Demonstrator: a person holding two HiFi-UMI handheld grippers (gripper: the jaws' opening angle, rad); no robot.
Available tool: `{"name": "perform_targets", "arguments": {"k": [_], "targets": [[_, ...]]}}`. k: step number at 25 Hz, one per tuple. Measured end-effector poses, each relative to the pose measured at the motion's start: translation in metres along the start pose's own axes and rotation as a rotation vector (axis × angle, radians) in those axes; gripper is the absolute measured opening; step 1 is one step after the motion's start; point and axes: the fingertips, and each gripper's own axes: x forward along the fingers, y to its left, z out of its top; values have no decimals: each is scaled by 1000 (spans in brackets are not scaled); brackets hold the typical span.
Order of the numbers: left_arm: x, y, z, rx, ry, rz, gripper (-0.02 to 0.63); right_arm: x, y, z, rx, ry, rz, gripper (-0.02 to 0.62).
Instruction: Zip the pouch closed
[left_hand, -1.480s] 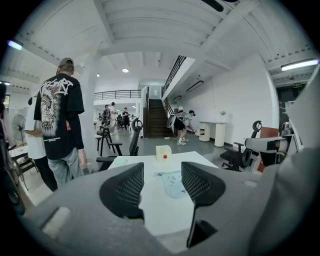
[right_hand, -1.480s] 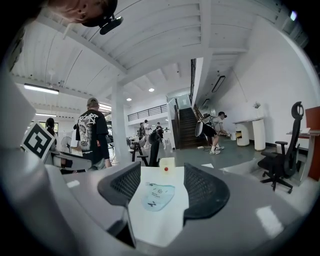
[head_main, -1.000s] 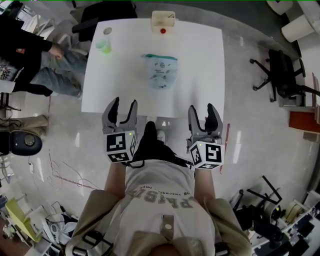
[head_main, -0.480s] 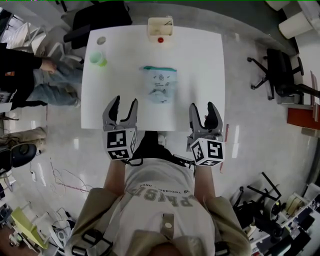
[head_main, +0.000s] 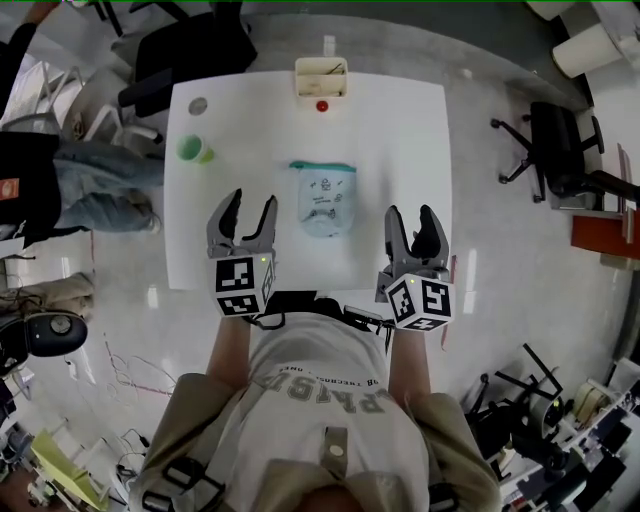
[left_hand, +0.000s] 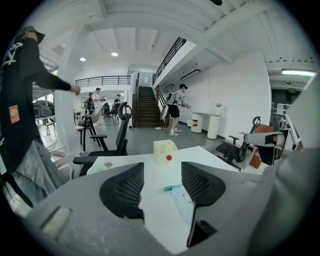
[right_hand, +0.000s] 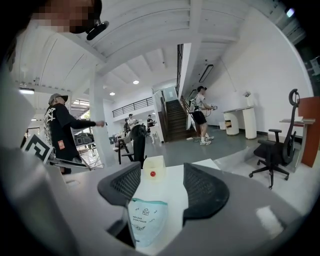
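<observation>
A pale blue pouch (head_main: 326, 200) with a teal zipper edge at its far side lies flat on the white table (head_main: 400, 130), near the middle. It also shows between the right jaws as a pale blue pouch (right_hand: 144, 220) and at the right of the left jaws as a pouch (left_hand: 180, 197). My left gripper (head_main: 241, 207) hovers over the table's near left part, open and empty. My right gripper (head_main: 417, 220) hovers over the near right part, open and empty. Both stand short of the pouch, one on each side.
A cream box (head_main: 321, 77) with a red ball (head_main: 321, 105) in front of it stands at the table's far edge. A green cup (head_main: 193, 150) and a small round lid (head_main: 198, 104) sit at the far left. A person (head_main: 60, 185) stands left of the table; office chairs (head_main: 560, 150) flank it.
Both grippers have come forward over the table's near edge, and the pouch now lies closer, between them. Their jaws stay open.
</observation>
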Motion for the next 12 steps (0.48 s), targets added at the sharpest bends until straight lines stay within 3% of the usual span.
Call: {"name": "perform_targets", "arguments": {"k": [12], "targets": [[43, 8, -29, 10, 111, -72, 242, 33, 0, -21, 22, 62, -28, 252]]}}
